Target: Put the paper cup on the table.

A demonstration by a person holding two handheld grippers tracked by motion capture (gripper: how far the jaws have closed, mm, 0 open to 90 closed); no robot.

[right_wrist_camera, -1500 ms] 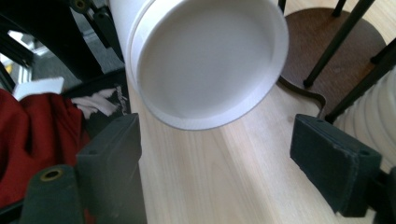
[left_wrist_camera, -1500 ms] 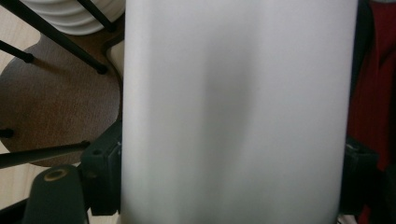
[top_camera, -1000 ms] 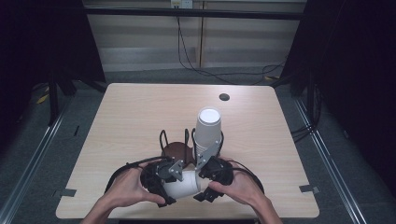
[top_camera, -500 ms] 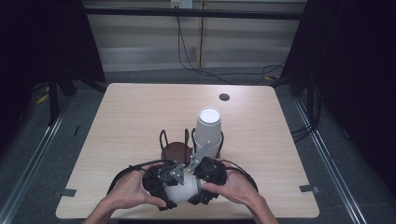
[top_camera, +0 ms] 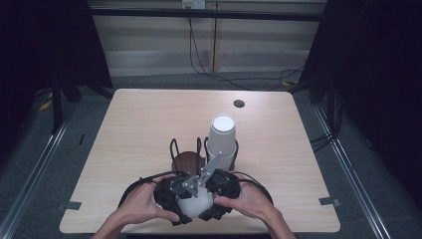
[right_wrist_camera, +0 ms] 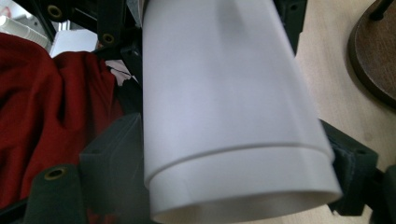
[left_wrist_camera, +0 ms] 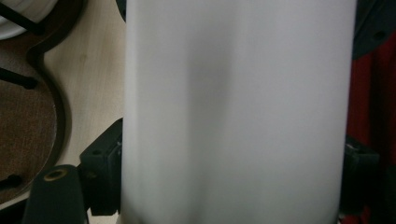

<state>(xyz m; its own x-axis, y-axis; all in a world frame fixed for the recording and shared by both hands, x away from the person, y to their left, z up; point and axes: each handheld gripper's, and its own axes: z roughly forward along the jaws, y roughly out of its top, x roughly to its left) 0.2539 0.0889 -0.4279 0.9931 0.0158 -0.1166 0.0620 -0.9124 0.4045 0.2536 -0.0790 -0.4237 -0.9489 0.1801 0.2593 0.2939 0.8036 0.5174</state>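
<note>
The big wooden tabletop (top_camera: 149,129) holds a dark wire cup holder (top_camera: 188,160) with a round brown base, and a stack of white paper cups (top_camera: 222,137) stands upside down in its right ring. The left ring next to it is free. Close to the near edge of the tabletop, two hands hold a white cup (top_camera: 195,205) between them. It is really two cups, one pushed inside the other: the right gripper view shows a thin line where one rim sits over the other cup (right_wrist_camera: 233,154). The left hand-held gripper (left_wrist_camera: 229,172) squeezes the cup from both sides, so its jaws are pressed on the white wall. The right hand-held gripper (right_wrist_camera: 219,177) also has a jaw on each side of the wide end, and they look like they hold it too. I think the step now is pulling the two cups apart. Next, each hand should pull its own way, straight along the cup, and gently, so the thin paper does not crush. Then a loose cup could go in the free ring. There is no name, label or writing to read on the cups, the holder or the tabletop.
</note>
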